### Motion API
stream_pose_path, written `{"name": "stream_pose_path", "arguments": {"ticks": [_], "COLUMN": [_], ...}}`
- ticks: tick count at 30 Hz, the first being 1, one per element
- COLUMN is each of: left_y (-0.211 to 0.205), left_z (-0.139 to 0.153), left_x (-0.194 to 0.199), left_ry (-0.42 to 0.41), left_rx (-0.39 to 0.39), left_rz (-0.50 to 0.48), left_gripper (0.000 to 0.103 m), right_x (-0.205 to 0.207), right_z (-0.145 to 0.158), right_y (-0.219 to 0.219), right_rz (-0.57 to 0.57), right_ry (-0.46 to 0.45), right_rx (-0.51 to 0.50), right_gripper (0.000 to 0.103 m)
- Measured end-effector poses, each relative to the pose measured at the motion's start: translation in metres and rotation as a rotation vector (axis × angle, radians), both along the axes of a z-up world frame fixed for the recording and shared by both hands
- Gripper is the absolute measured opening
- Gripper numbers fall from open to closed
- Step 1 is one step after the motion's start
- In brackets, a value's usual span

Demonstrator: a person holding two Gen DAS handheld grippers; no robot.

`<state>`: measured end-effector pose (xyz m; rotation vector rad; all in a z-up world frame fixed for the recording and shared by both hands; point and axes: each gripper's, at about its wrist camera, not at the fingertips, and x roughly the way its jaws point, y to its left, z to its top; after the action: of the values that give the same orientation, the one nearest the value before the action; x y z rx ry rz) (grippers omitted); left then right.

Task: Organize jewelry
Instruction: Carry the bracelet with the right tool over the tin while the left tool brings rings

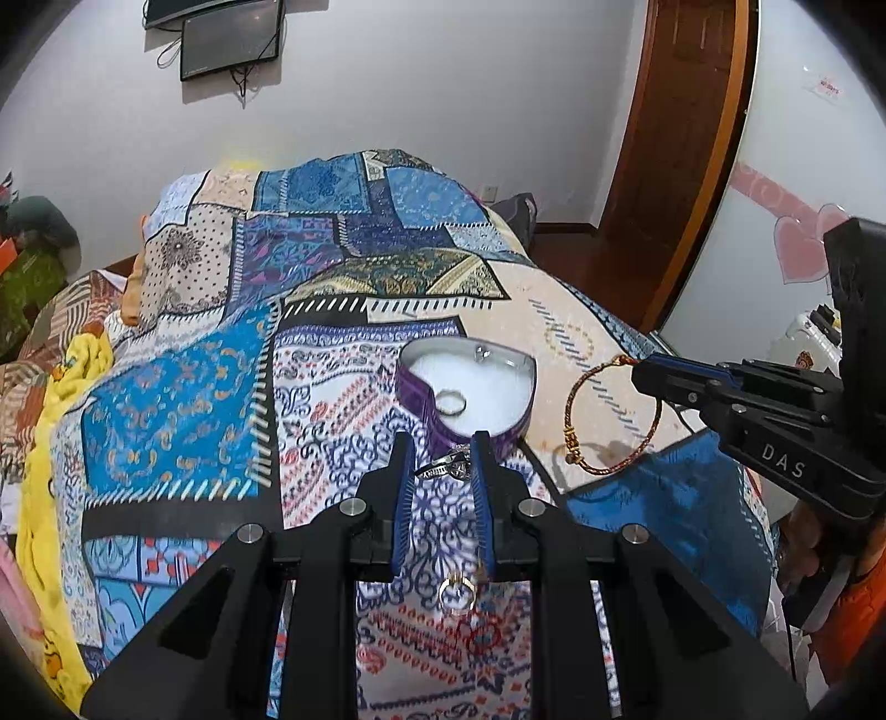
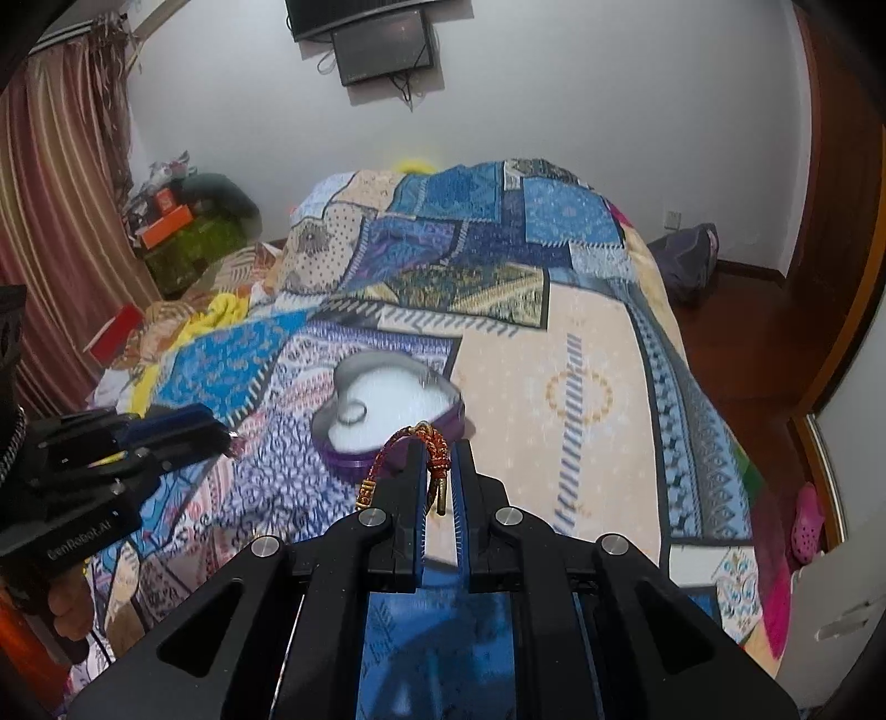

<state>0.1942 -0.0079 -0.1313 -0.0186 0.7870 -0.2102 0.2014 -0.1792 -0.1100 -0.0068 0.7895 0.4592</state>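
A purple heart-shaped tin (image 1: 421, 396) with a white lining sits on the patchwork bedspread; it also shows in the right wrist view (image 2: 354, 459). A plain ring (image 1: 451, 401) lies inside it. My left gripper (image 1: 443, 462) is shut on a silver ring (image 1: 446, 468) just in front of the tin. My right gripper (image 2: 438, 462) is shut on a red-and-gold cord bracelet (image 1: 609, 421), which hangs above the bedspread right of the tin. A gold ring (image 1: 457, 592) lies on the bedspread under the left gripper.
The patchwork bedspread (image 2: 581, 387) covers a bed that drops off to a wooden floor (image 2: 736, 327) on the right. Yellow bedding and clutter (image 2: 183, 232) lie at the left. A screen (image 2: 382, 50) hangs on the far wall.
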Motion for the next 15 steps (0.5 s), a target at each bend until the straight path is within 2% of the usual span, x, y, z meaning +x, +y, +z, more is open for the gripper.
{"name": "stream_pose_path", "arguments": {"ticks": [15], "left_y": [-0.011], "left_z": [0.004], "left_x": [0.047], "left_ry": [-0.038], "left_rx": [0.019], "left_rz": [-0.032], "left_gripper": [0.019], "right_x": [0.039], "right_z": [0.004], "right_y": [0.015], "right_rz": [0.011], "right_ry": [-0.022], "right_rx": [0.033], "right_gripper": [0.008]}}
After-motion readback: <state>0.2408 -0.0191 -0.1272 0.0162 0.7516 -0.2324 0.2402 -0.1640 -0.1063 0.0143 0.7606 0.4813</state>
